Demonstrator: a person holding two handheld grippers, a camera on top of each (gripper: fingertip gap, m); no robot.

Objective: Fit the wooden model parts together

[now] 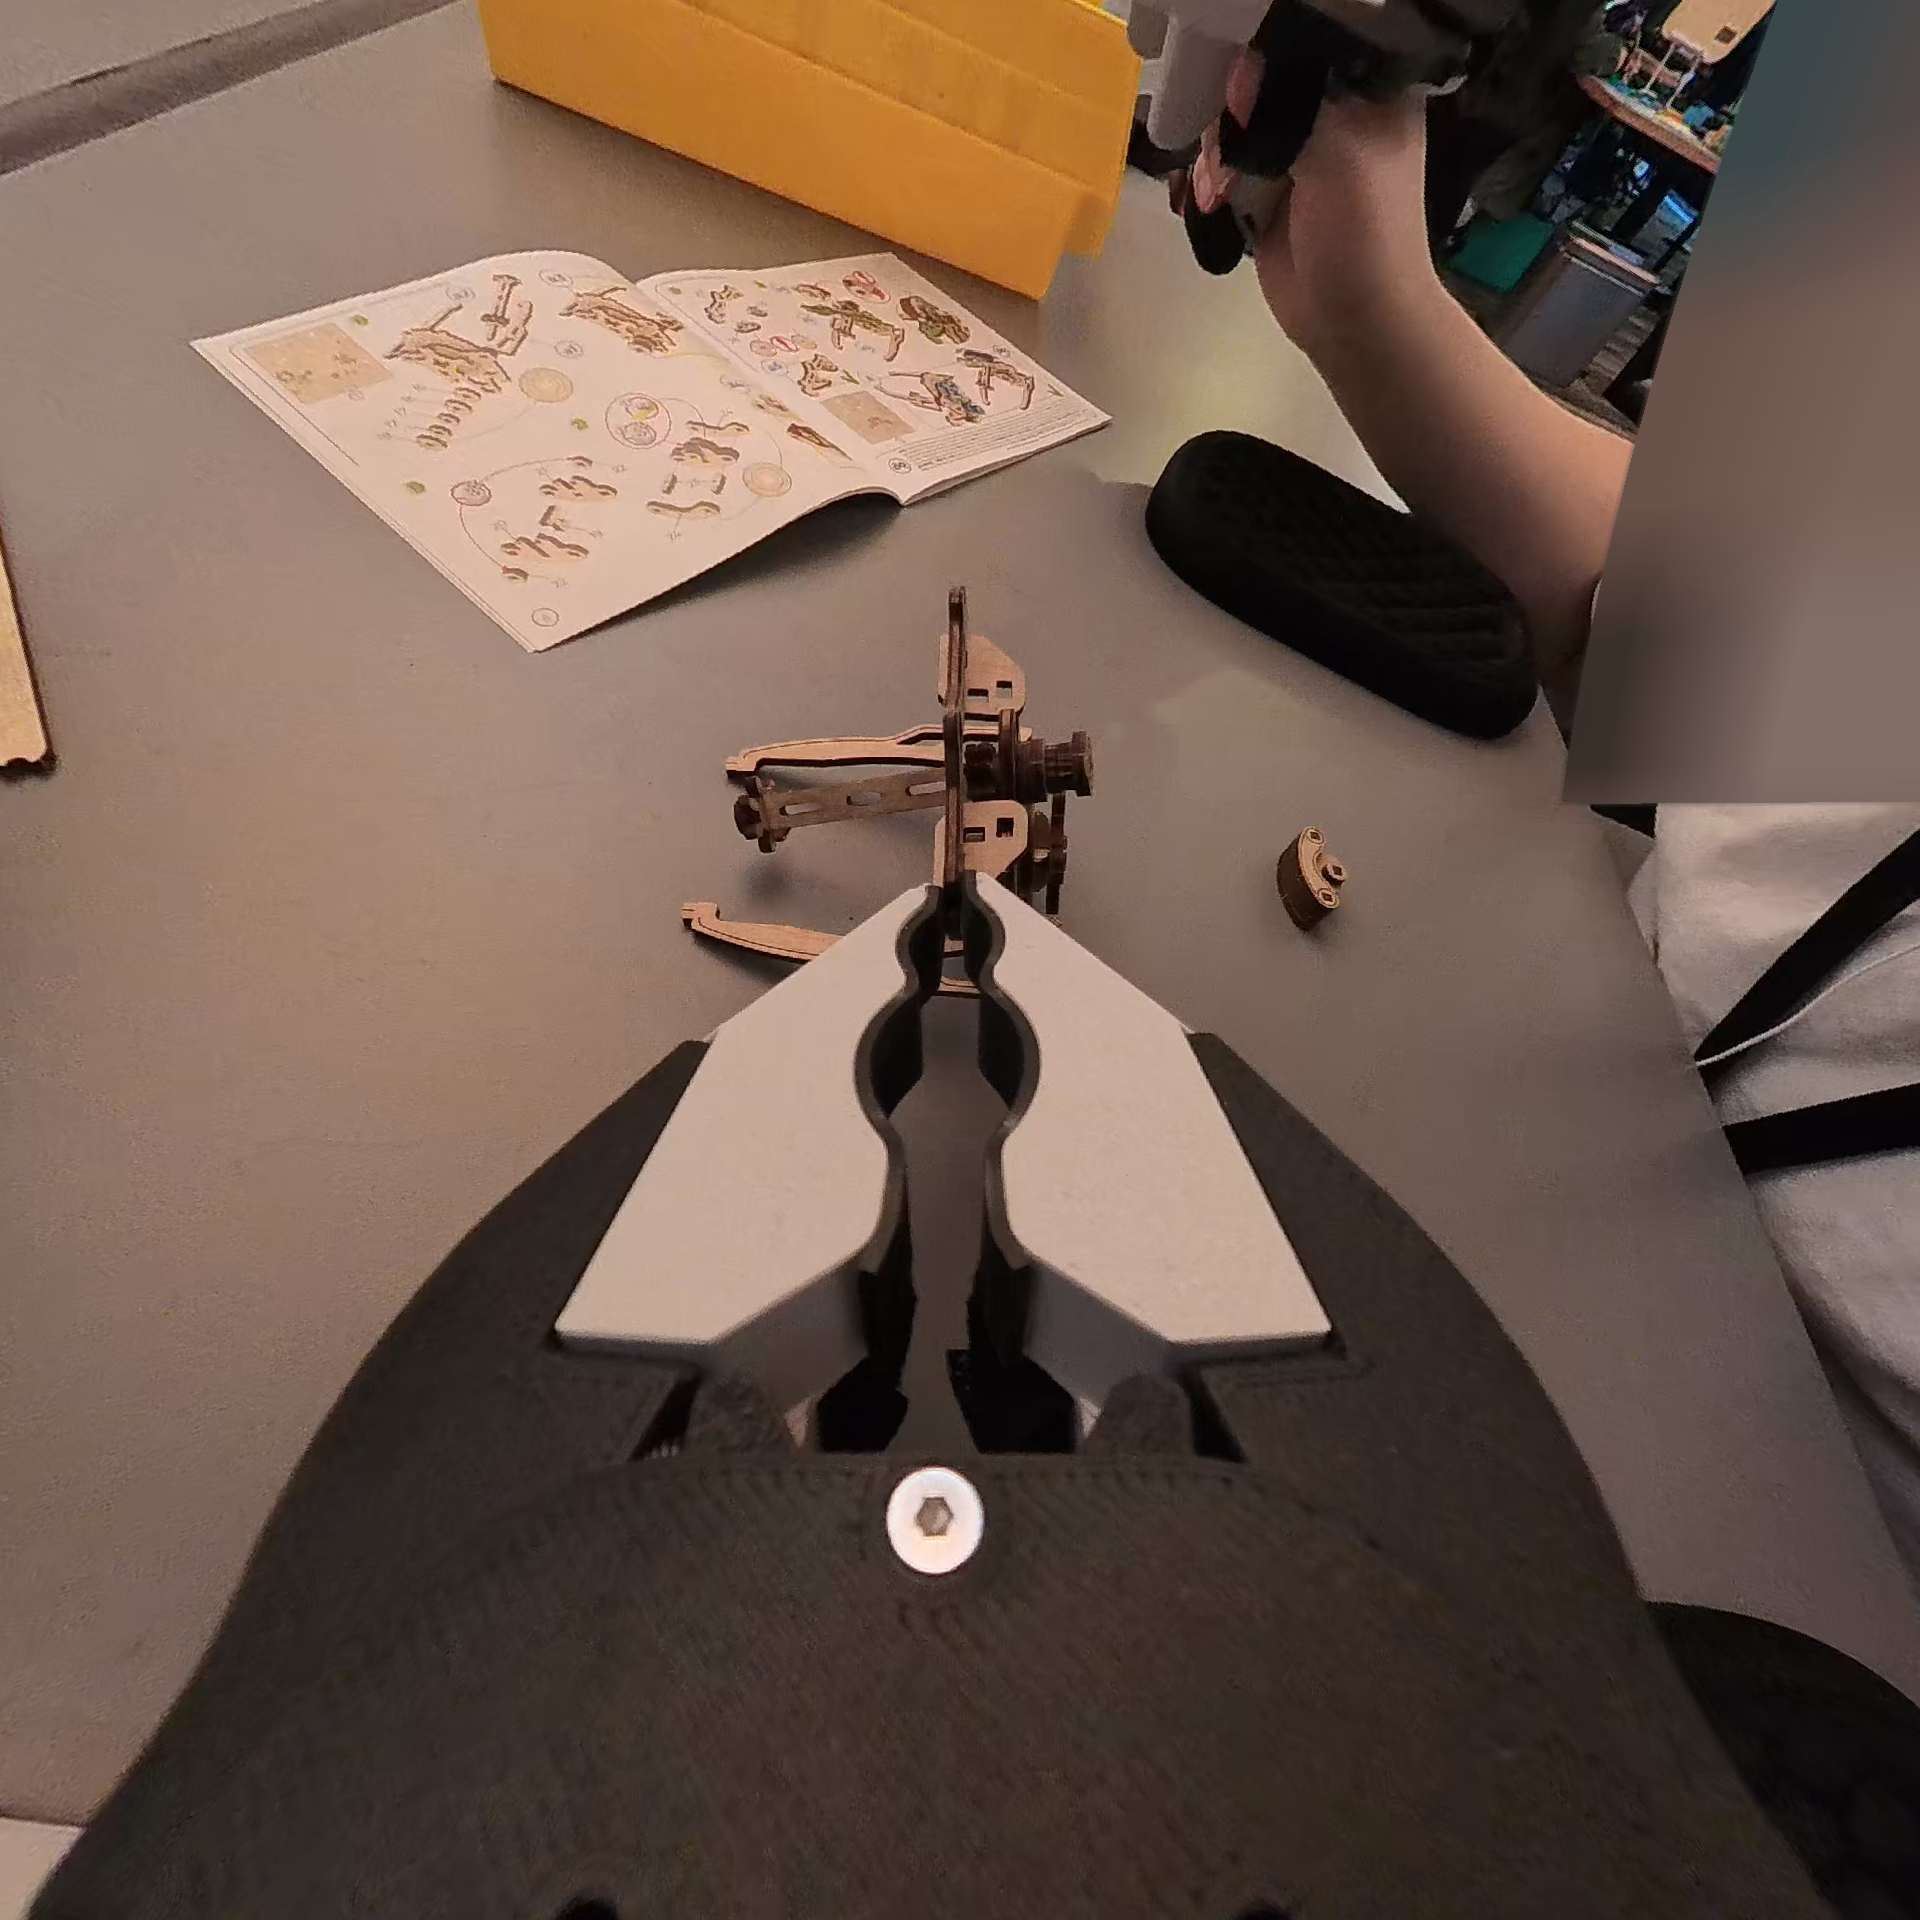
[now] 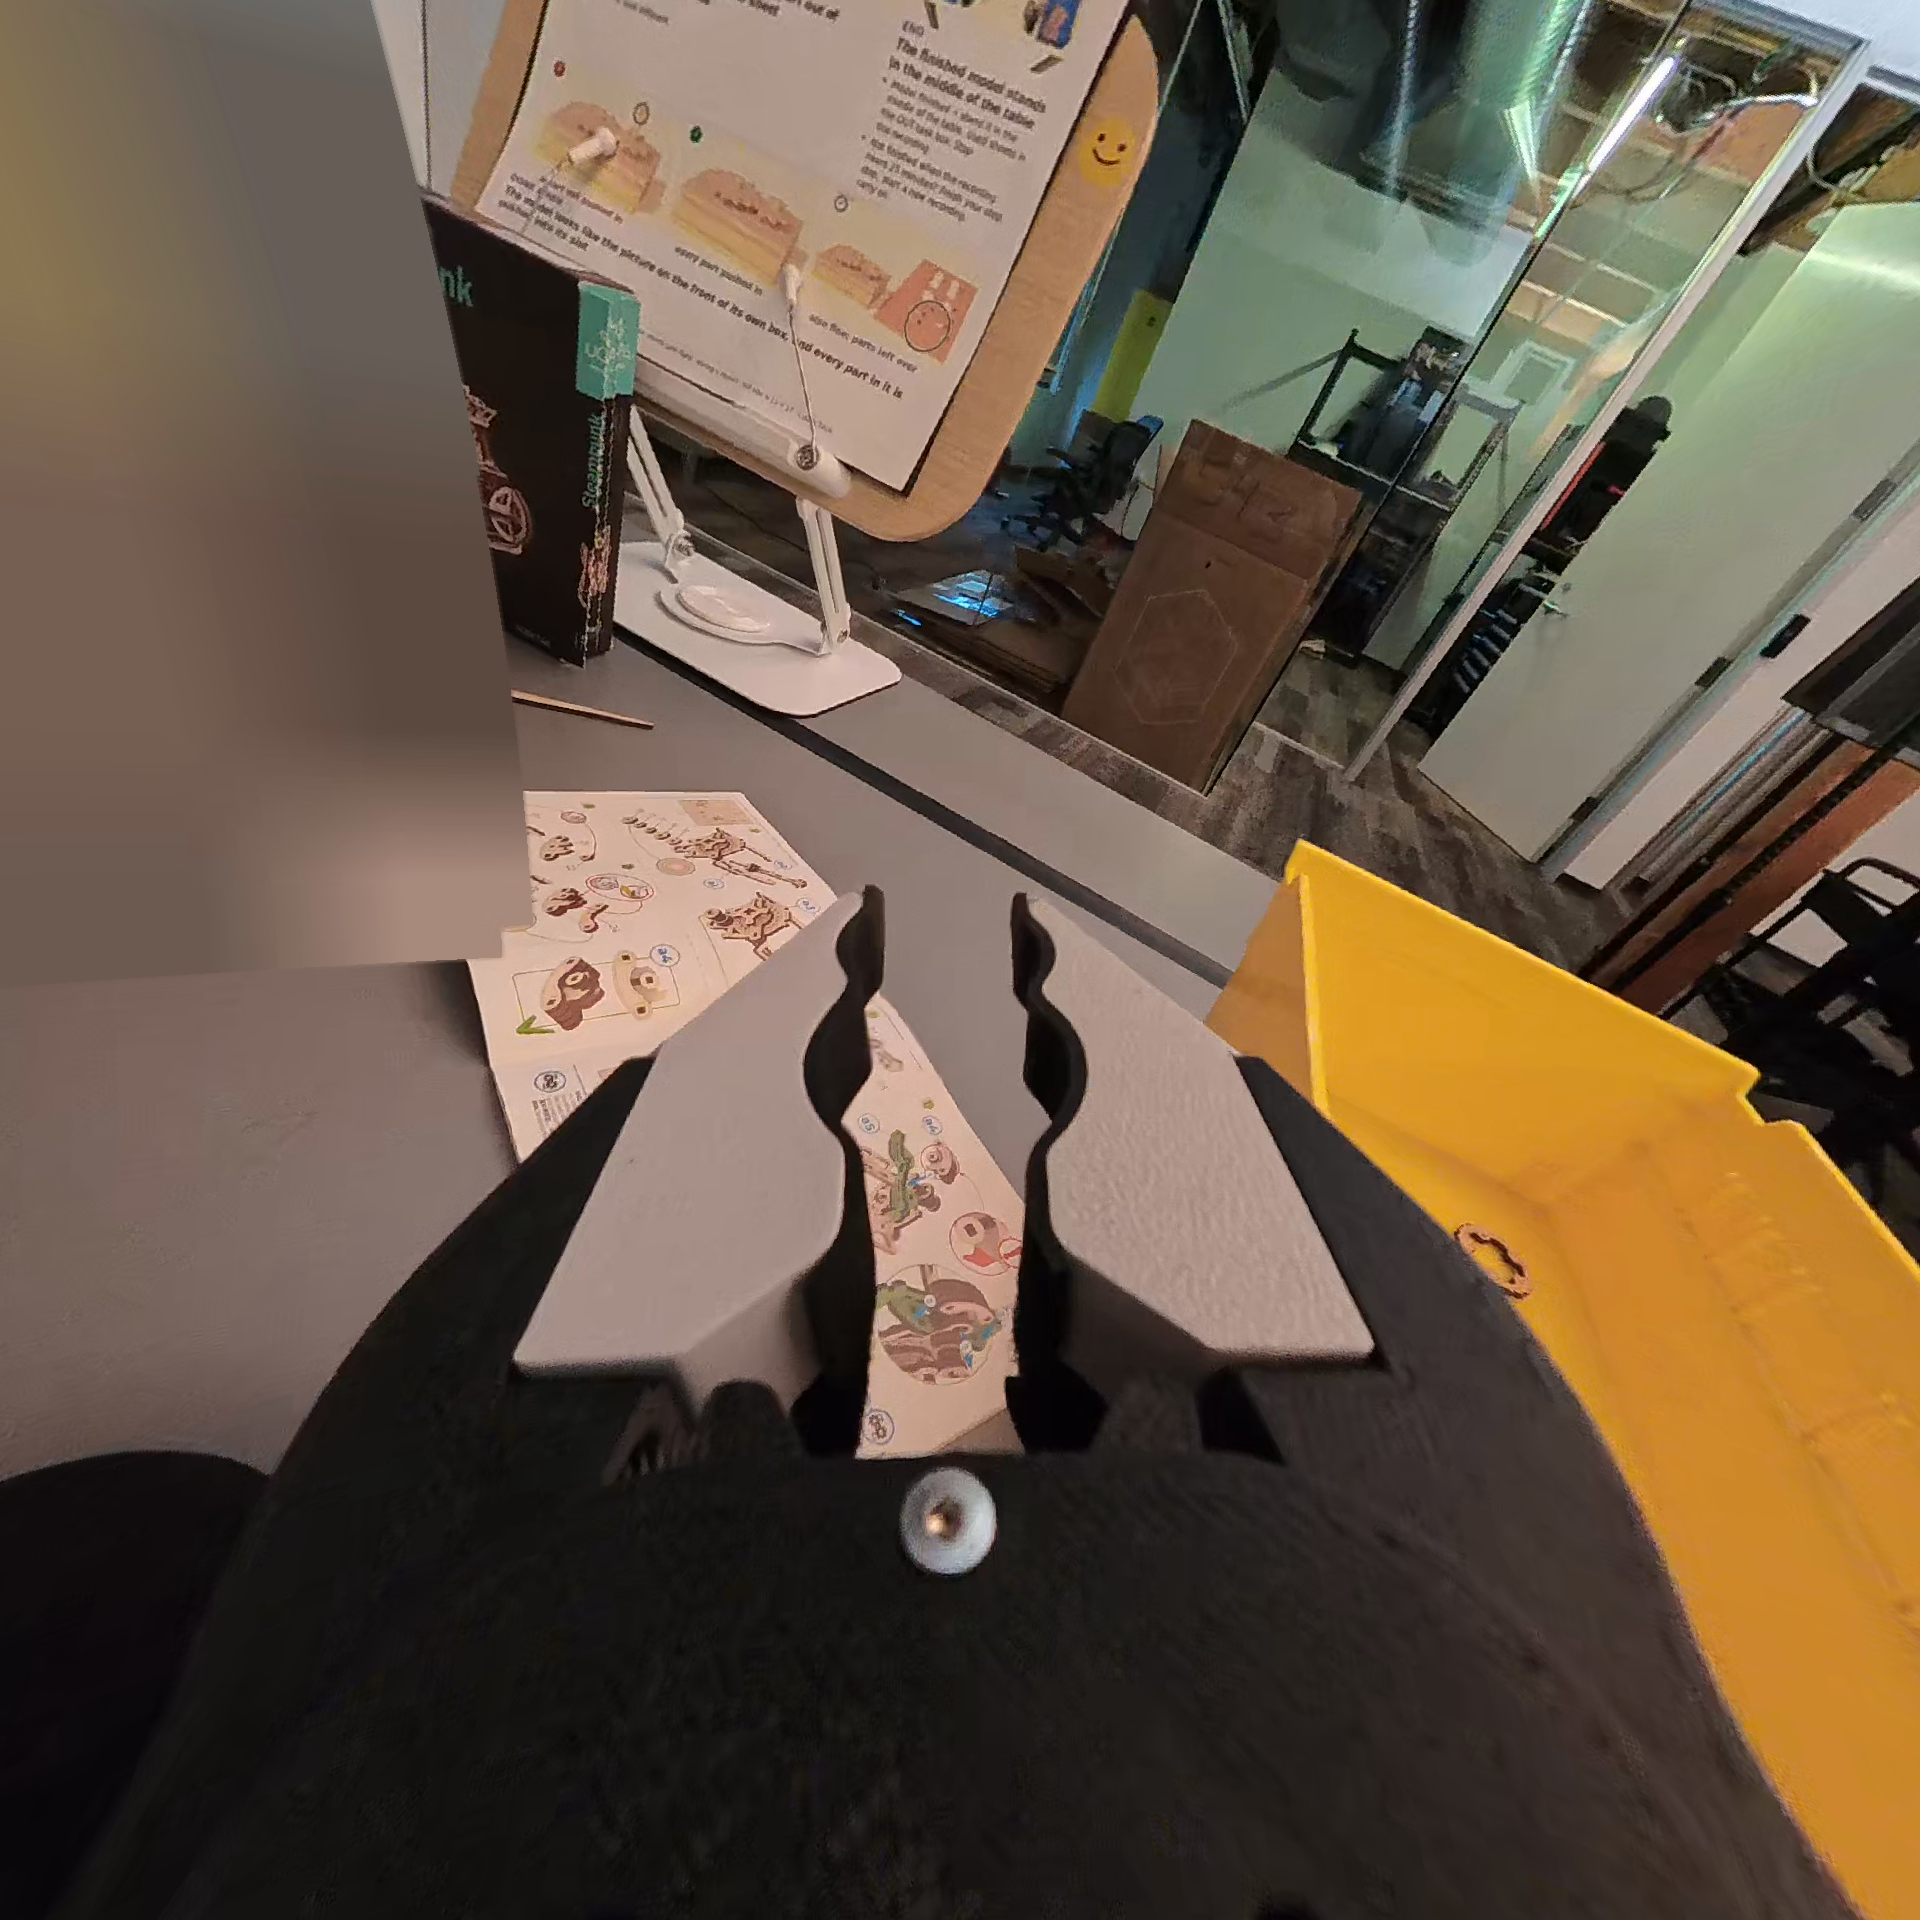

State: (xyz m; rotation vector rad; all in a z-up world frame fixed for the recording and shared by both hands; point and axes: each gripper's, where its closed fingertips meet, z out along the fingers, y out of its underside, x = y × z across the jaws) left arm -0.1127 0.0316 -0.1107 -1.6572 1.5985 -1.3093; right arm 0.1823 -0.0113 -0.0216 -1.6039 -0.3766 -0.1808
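Note:
In the left wrist view my left gripper (image 1: 954,891) is shut on the upright plate of a part-built wooden model (image 1: 971,769) that stands on the grey table (image 1: 312,935). The model has slotted arms reaching left and a small gear stack on its right. A flat wooden arm (image 1: 758,935) lies by the left finger. A small curved wooden piece (image 1: 1311,875) lies apart to the right. In the right wrist view my right gripper (image 2: 945,914) is open and empty, held above the open instruction booklet (image 2: 665,894). A small wooden ring piece (image 2: 1494,1259) lies in the yellow bin (image 2: 1662,1195).
The booklet (image 1: 623,416) lies open behind the model, with the yellow bin (image 1: 831,114) farther back. A black padded rest (image 1: 1340,582) supports a person's forearm (image 1: 1455,416) at right. A wooden sheet edge (image 1: 21,675) shows at far left. A dark box (image 2: 540,447) and a stand with an instruction sheet (image 2: 790,208) stand at the table's back. The left gripper's tips are roughly 30 cm from the right gripper's. Between my left fingertips and the small curved wooden piece (image 1: 1311,875) there is roughly 12 cm.

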